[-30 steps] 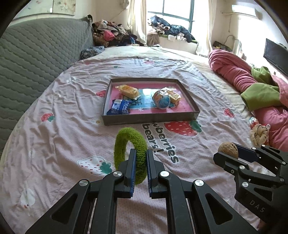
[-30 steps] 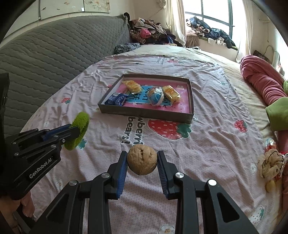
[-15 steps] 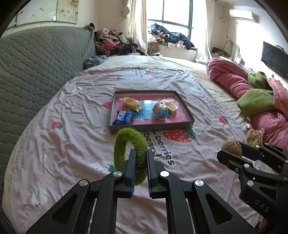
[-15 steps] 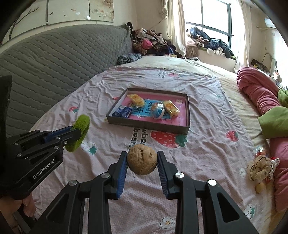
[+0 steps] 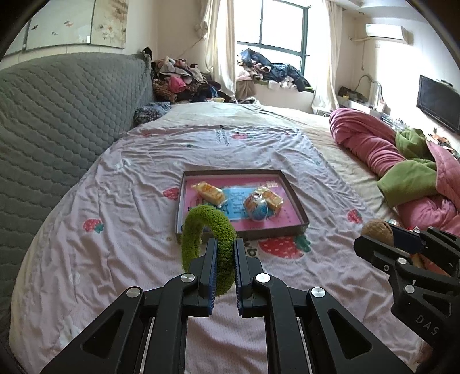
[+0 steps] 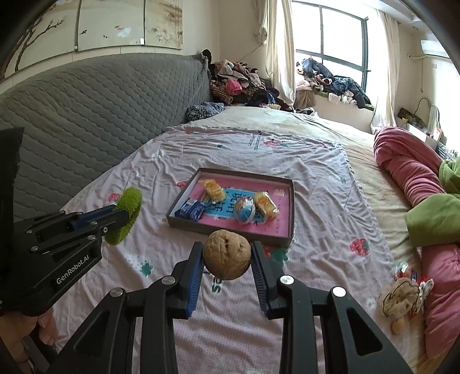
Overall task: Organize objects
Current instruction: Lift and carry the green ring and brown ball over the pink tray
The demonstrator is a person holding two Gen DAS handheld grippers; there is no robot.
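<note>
Walnut (image 6: 227, 254) sat clamped in my right gripper (image 6: 227, 259) at lower centre, while my left gripper (image 5: 223, 259) pinched a fuzzy green ring (image 5: 201, 227) below the tray (image 5: 296, 198).

"GenRobot.AI" stands in white on the black left gripper (image 6: 122, 214) body, lower left; "DAS" on the black right gripper (image 5: 373, 233) body, lower right.

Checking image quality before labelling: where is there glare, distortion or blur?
Left wrist view: window blown out, bed edges bowed by fisheye, green ring sharp. Right wrist view: window overexposed, black corner vignette, walnut sharp.
</note>
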